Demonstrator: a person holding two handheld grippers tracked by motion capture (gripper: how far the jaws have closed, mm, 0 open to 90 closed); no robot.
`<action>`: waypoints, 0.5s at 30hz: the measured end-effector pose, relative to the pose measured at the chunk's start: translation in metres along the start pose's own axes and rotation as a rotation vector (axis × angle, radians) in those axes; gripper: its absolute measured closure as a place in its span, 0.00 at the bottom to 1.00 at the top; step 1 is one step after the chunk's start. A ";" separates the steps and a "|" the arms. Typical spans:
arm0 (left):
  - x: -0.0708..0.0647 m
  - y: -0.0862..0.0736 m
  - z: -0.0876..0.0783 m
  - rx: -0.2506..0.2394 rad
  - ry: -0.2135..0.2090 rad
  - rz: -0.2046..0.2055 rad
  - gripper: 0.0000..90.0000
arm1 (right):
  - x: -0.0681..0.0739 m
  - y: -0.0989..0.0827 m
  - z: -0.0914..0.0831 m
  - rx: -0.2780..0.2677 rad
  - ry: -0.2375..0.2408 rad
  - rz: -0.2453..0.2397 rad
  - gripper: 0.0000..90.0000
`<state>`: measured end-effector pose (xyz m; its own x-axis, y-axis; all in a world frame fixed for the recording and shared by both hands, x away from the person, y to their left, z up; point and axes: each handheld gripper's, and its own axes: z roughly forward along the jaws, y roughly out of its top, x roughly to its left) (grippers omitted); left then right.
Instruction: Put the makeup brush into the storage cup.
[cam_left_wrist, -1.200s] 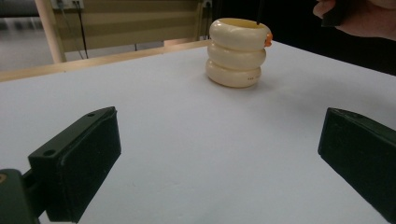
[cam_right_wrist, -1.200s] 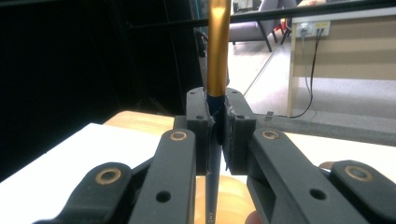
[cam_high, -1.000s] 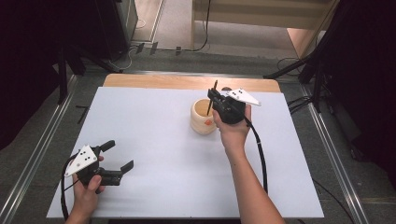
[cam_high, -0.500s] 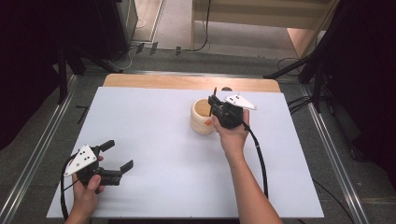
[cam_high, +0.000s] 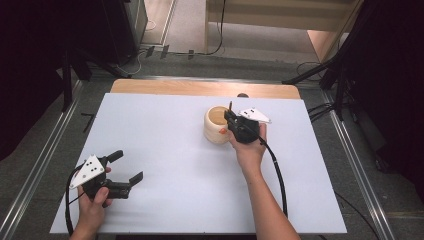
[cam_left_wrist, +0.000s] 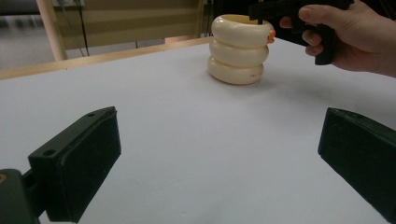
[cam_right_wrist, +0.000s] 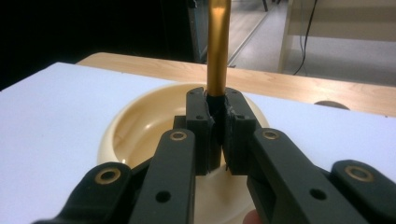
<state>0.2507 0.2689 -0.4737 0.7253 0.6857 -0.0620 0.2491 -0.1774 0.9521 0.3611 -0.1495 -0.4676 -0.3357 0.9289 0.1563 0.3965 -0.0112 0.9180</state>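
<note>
Upright in the right claw (cam_right_wrist: 215, 135) stands a slim golden rod (cam_right_wrist: 218, 46), perhaps a pen or brush handle, its lower end pinched between the two black pads, which are pressed tight on it. It is held vertical, seemingly so that it can go straight down into the cream holder (cam_high: 217, 125), a pot shaped like three stacked rings with a small orange mark on its side. That holder sits on the white desk (cam_high: 165, 145), toward the far middle, and the rod hangs just above its open mouth; in the right gripper view the pale bowl of the opening lies directly beneath the pads. The person's right hand (cam_high: 248, 147) grips the tool from the near side, keeping the wrist clear of the rim. Well apart, at the near left corner, the left claw (cam_high: 125, 167) rests low over the desk with its jaws spread wide and nothing between them, probably parked out of the way while the other hand does the placing.
</note>
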 end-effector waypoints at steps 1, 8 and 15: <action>0.000 0.000 0.000 0.000 0.000 -0.001 0.00 | 0.000 -0.001 0.000 -0.004 -0.003 -0.001 0.93; 0.000 0.000 0.000 0.000 -0.002 -0.001 0.00 | -0.001 -0.001 -0.001 -0.006 0.008 -0.001 0.87; 0.000 0.000 0.000 0.001 -0.001 -0.001 0.00 | -0.002 0.006 -0.010 -0.026 0.025 -0.001 0.67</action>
<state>0.2510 0.2693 -0.4735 0.7256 0.6852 -0.0632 0.2503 -0.1773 0.9518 0.3551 -0.1554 -0.4589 -0.3574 0.9194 0.1644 0.3740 -0.0204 0.9272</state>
